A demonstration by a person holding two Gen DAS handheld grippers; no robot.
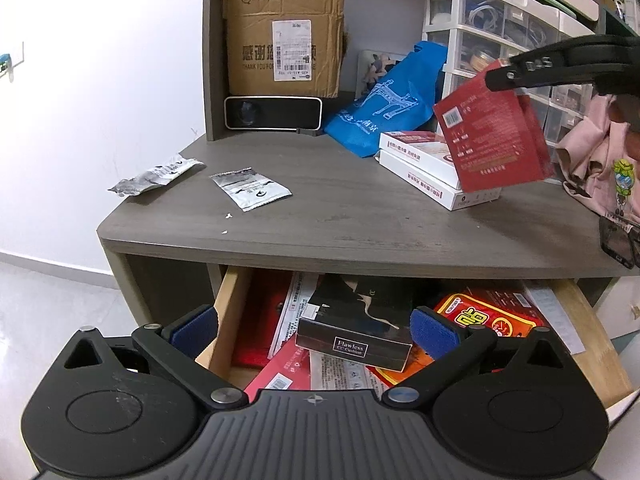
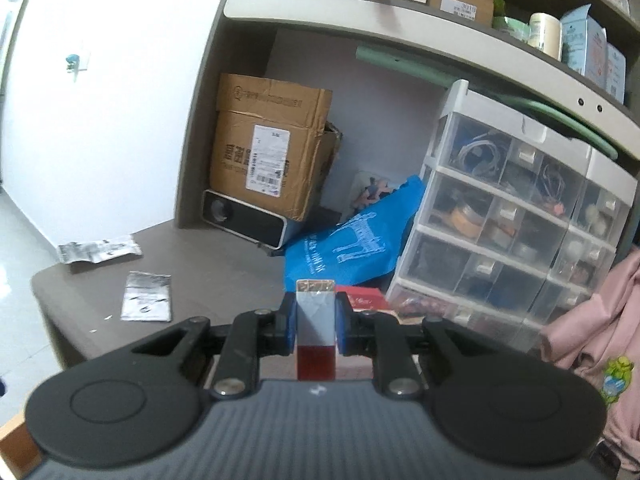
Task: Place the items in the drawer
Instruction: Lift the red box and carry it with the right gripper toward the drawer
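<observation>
Right gripper [image 2: 315, 326] clamped on red box [image 1: 494, 136], pads pressing its narrow edges; box held tilted in air above stack of white boxes [image 1: 430, 172] at right of grey surface [image 1: 320, 220]. Left gripper [image 1: 314, 330] spread wide, nothing between pads, hovering over open drawer [image 1: 230, 304] below surface. Drawer holds black box [image 1: 354, 344], red packet [image 1: 486, 316], papers. Two silver sachets [image 1: 250, 189] lie on surface at left; blue bag [image 1: 384, 112] behind stack.

Home storage corner. Grey desk [image 1: 320, 216] under shelves, cardboard box [image 1: 280, 40], plastic drawer organizer [image 2: 512, 216]. Pink shirt [image 1: 600, 160] lying around.
</observation>
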